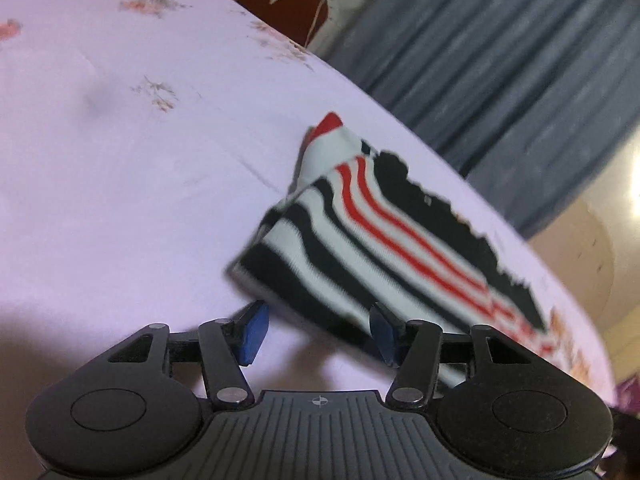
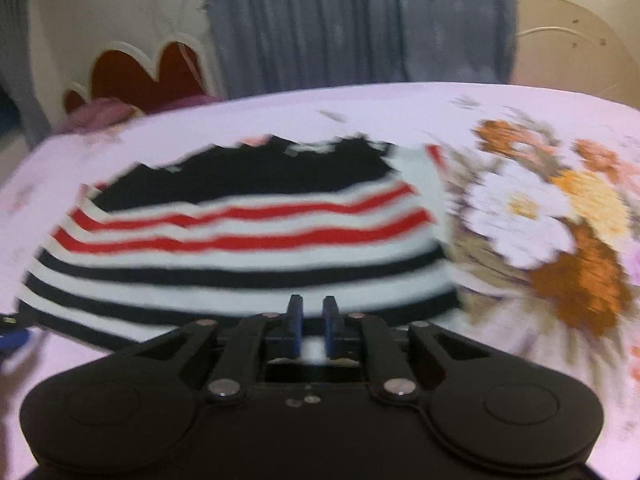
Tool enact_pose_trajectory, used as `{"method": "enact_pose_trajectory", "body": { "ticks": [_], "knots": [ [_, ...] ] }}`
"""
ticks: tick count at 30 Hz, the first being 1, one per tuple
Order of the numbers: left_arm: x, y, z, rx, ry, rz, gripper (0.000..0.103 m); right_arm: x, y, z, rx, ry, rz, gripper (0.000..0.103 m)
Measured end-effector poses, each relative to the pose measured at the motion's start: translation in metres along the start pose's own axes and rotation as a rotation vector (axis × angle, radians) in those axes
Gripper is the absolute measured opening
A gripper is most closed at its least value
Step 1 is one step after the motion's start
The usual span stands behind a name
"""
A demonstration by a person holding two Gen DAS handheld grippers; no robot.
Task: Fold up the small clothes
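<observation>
Fingers point(image 1: 254, 332) of the left gripper point(image 1: 318, 334) are seen spread wide apart in the left wrist view, blue pads facing each other across an open gap with nothing clamped between them. The left-hand pad is set over bare sheet, while the right-hand pad is set against the near edge of the striped garment point(image 1: 372, 240); whether it touches the cloth cannot be told. The garment is laid on the pale lilac bedsheet point(image 1: 100, 160), which is printed with faint flowers. It is folded, with black and white bands nearest the gripper, two red stripes beyond them and a black panel with a jagged edge at the far side. A white flap tipped with red is seen at its far left corner. A grey-blue curtain point(image 1: 480, 60) is hung beyond the bed.

In the right wrist view, the fingers point(image 2: 296, 320) of the right gripper point(image 2: 313, 322) are drawn close together, with only a narrow slit left between the blue pads. A pale patch is seen low in that slit, but blur prevents it from being made out, so it cannot be told whether cloth is pinched. The striped garment point(image 2: 240, 240) is spread straight ahead, its black-and-white hem just beyond the fingertips. A large printed bouquet point(image 2: 552, 232) of white and orange flowers is seen on the sheet beside the garment's right edge. The curtain point(image 2: 352, 20) is seen behind.
</observation>
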State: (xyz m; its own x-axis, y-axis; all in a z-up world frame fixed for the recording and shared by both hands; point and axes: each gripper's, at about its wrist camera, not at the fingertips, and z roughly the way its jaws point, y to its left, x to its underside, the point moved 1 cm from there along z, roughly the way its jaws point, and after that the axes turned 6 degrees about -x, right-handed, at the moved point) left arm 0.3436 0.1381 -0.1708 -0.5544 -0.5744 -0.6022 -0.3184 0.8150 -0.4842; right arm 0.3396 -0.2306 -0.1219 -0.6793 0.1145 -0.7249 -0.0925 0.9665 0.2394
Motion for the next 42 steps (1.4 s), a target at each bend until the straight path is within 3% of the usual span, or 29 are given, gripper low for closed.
{"method": "enact_pose_trajectory", "body": {
  "ticks": [3, 7, 9, 11, 12, 14, 15, 16, 22, 27, 32, 36, 39, 42],
  "knots": [
    [-0.006, 0.010, 0.019, 0.081, -0.035, -0.144, 0.054, -0.015, 0.020, 0.017, -0.050, -0.003, -0.018, 0.005],
    [-0.010, 0.016, 0.043, 0.111, -0.047, -0.241, 0.022, -0.031, 0.043, 0.042, -0.077, 0.012, -0.048, 0.002],
    [-0.014, 0.017, 0.047, 0.146, -0.034, -0.266, 0.014, -0.036, 0.050, 0.054, -0.081, 0.022, -0.061, 0.001],
    [-0.017, 0.013, 0.030, 0.227, -0.104, -0.242, 0.013, -0.039, 0.056, 0.060, -0.094, 0.022, -0.076, 0.000],
    [-0.017, 0.010, 0.025, 0.231, -0.116, -0.211, 0.013, -0.039, 0.060, 0.062, -0.108, 0.014, -0.093, 0.000],
    [-0.013, 0.014, 0.036, 0.193, -0.074, -0.196, 0.013, -0.034, 0.065, 0.069, -0.109, 0.037, -0.130, 0.000],
    [-0.009, 0.020, 0.047, 0.161, -0.031, -0.213, 0.014, -0.027, 0.064, 0.081, -0.079, 0.092, -0.144, 0.000],
    [-0.007, 0.025, 0.052, 0.169, -0.019, -0.241, 0.014, -0.023, 0.062, 0.085, -0.081, 0.086, -0.141, 0.000],
    [-0.005, 0.024, 0.056, 0.218, -0.009, -0.335, 0.013, -0.024, 0.064, 0.085, -0.072, 0.091, -0.169, 0.000],
    [-0.008, 0.014, 0.046, 0.232, -0.035, -0.322, 0.013, -0.023, 0.066, 0.084, -0.076, 0.090, -0.174, 0.000],
    [-0.019, -0.038, 0.027, 0.290, -0.072, -0.238, 0.013, -0.029, 0.053, 0.088, -0.132, 0.103, -0.134, 0.000],
    [-0.014, -0.112, 0.016, 0.334, -0.066, -0.108, 0.013, -0.044, 0.014, 0.063, -0.212, 0.038, 0.046, 0.003],
    [0.000, -0.171, 0.012, 0.351, -0.029, 0.022, 0.013, -0.051, -0.027, 0.033, -0.218, -0.039, 0.114, 0.003],
    [0.029, -0.226, 0.028, 0.378, 0.068, 0.095, 0.013, -0.055, -0.075, 0.006, -0.196, -0.091, 0.188, 0.003]
  ]
}}
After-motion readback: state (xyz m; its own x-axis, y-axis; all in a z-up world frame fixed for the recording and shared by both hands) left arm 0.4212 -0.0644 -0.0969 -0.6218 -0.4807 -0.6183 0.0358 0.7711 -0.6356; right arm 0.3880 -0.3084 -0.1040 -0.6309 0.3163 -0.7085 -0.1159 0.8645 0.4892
